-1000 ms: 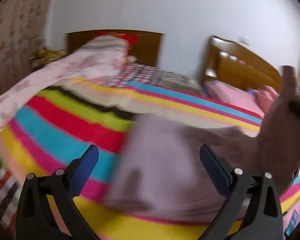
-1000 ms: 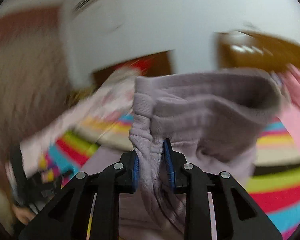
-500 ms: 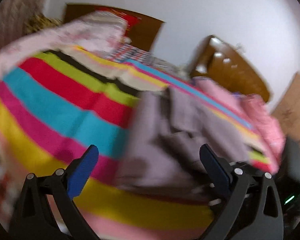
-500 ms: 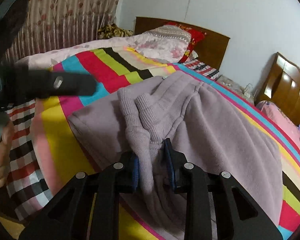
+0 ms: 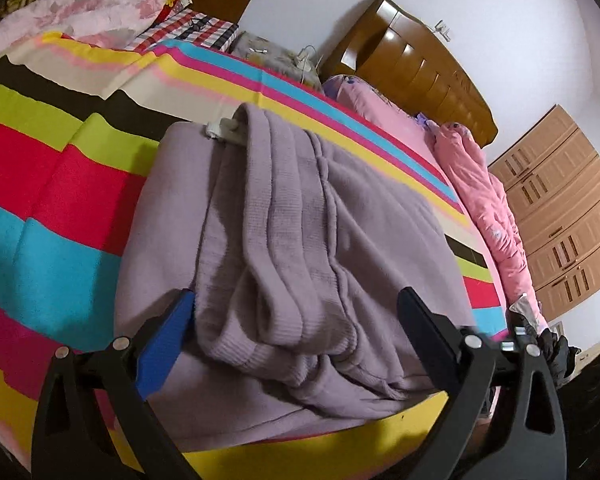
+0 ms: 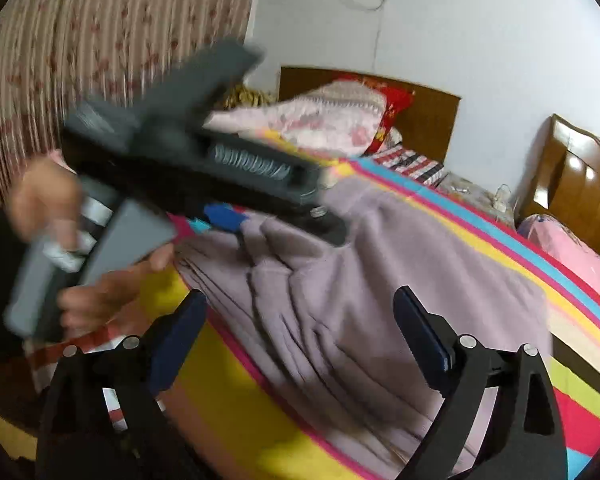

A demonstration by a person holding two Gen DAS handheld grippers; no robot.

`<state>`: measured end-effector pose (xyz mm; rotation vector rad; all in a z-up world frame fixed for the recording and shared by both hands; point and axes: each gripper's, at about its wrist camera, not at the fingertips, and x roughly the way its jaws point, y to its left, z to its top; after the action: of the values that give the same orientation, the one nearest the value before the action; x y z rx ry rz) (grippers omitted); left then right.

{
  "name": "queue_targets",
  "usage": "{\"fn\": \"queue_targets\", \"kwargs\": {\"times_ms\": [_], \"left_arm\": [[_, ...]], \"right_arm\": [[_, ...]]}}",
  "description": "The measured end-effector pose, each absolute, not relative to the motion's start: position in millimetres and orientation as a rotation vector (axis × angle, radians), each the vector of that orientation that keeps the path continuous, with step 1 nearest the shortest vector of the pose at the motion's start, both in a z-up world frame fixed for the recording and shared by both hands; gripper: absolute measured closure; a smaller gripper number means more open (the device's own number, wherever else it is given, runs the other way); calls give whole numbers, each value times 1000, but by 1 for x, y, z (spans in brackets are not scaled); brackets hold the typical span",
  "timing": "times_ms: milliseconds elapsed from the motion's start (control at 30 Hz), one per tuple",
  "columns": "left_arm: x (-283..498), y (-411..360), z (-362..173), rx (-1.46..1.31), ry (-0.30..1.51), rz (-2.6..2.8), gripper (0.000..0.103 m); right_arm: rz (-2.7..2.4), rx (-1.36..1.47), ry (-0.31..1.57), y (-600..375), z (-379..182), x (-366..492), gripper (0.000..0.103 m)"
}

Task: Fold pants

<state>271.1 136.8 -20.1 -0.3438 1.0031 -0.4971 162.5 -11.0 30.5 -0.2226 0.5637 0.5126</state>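
The mauve knit pants (image 5: 284,248) lie folded over on the striped bedspread (image 5: 40,184), with the ribbed cuffs bunched on top near me. My left gripper (image 5: 296,320) is open, its fingers on either side of the near folded edge, holding nothing. In the right wrist view the pants (image 6: 380,288) lie on the bed and my right gripper (image 6: 300,320) is open and empty above their near edge. The left gripper's body (image 6: 188,168) crosses that view at upper left, blurred, held by a hand.
A pink floral quilt and pillows (image 5: 100,4) lie at the head of the bed. A pink padded garment (image 5: 484,200) lies along the bed's right side. Wooden headboard (image 5: 416,56) and wardrobe (image 5: 564,216) stand behind. Curtains (image 6: 100,60) hang at left.
My right gripper carried the cuff end over the pants, laid it down and opened, letting it go. My left gripper stayed open and moved in close over the folded pants.
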Motion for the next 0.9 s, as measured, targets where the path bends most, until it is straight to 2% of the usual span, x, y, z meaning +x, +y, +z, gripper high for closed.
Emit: {"fn": "queue_targets", "kwargs": {"times_ms": [133, 400, 667, 700, 833, 900], "left_arm": [[273, 143, -20, -317, 1039, -413, 32], [250, 151, -18, -412, 1073, -390, 32], [285, 129, -29, -421, 1087, -364, 33], [288, 127, -29, -411, 1082, -355, 36], [282, 118, -29, -346, 1043, -323, 62], [281, 119, -28, -355, 1039, -332, 70]], "right_arm": [[412, -139, 570, -68, 38, 145, 13], [183, -34, 658, -151, 12, 126, 13], [156, -1, 678, -162, -6, 132, 12], [145, -15, 680, -162, -7, 131, 12], [128, -17, 695, -170, -15, 126, 12], [128, -12, 703, -172, -17, 124, 12]]}}
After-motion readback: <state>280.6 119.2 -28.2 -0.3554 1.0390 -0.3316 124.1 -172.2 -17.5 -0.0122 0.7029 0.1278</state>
